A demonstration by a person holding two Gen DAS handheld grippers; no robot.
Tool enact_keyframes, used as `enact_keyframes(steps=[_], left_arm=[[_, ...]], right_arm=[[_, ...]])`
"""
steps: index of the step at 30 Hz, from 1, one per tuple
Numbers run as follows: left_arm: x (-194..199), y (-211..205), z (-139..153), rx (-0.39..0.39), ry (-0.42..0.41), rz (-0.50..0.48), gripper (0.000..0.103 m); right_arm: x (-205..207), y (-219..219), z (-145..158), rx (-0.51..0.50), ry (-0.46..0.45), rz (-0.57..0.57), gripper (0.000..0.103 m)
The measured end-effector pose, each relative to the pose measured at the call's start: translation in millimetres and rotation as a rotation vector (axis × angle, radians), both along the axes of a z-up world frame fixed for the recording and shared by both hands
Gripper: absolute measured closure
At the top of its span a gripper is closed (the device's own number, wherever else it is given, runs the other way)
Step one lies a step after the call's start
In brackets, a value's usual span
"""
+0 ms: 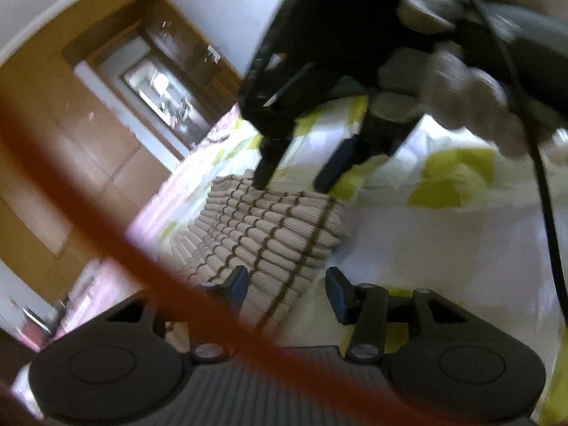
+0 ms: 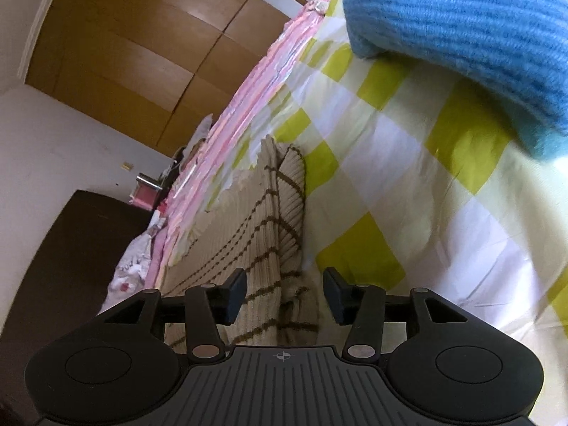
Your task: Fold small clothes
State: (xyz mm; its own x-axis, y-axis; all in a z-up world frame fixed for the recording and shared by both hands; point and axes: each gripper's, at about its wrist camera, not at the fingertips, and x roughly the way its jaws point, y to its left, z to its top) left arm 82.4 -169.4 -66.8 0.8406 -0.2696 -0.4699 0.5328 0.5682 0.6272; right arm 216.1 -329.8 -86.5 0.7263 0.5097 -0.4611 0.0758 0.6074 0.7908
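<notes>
A beige ribbed knit garment with brown stripes (image 1: pixel 269 234) lies folded on the checked bedsheet (image 1: pixel 443 248). My left gripper (image 1: pixel 287 289) stands open at the garment's near end, with the cloth reaching in between its fingers. At the far end, a gloved hand (image 1: pixel 458 92) holds my right gripper (image 1: pixel 294 183), open with one fingertip on the knit. In the right wrist view the right gripper (image 2: pixel 285 294) is open astride the garment's (image 2: pixel 248 234) folded edge, pads apart from it.
A blue knit garment (image 2: pixel 461 35) lies on the sheet (image 2: pixel 408 184) at the upper right. A blurred orange cord (image 1: pixel 142 259) crosses the left wrist view and a black cable (image 1: pixel 546 213) hangs at the right. Beyond the pink bed edge (image 2: pixel 248 99) are a wooden wardrobe (image 2: pixel 142 53) and a dark cabinet (image 2: pixel 71 266).
</notes>
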Motion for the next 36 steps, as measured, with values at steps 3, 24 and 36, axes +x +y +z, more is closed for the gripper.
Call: enact_keyframes(steps=[3,24,36], left_arm=[[-1,-1,5,-0.005,0.024,-0.021,0.051],[53,3,27,-0.160,0.089,0.058,0.072],[73,54,75,-0.491,0.251,0.104,0.084]], right_arm=[[-2,1,1,0.000,-0.008,0.002,0.055],[69,20,-2,-0.096,-0.008,0.042,0.051],[87,18,-11,0.061,0.024,-0.001,0.083]])
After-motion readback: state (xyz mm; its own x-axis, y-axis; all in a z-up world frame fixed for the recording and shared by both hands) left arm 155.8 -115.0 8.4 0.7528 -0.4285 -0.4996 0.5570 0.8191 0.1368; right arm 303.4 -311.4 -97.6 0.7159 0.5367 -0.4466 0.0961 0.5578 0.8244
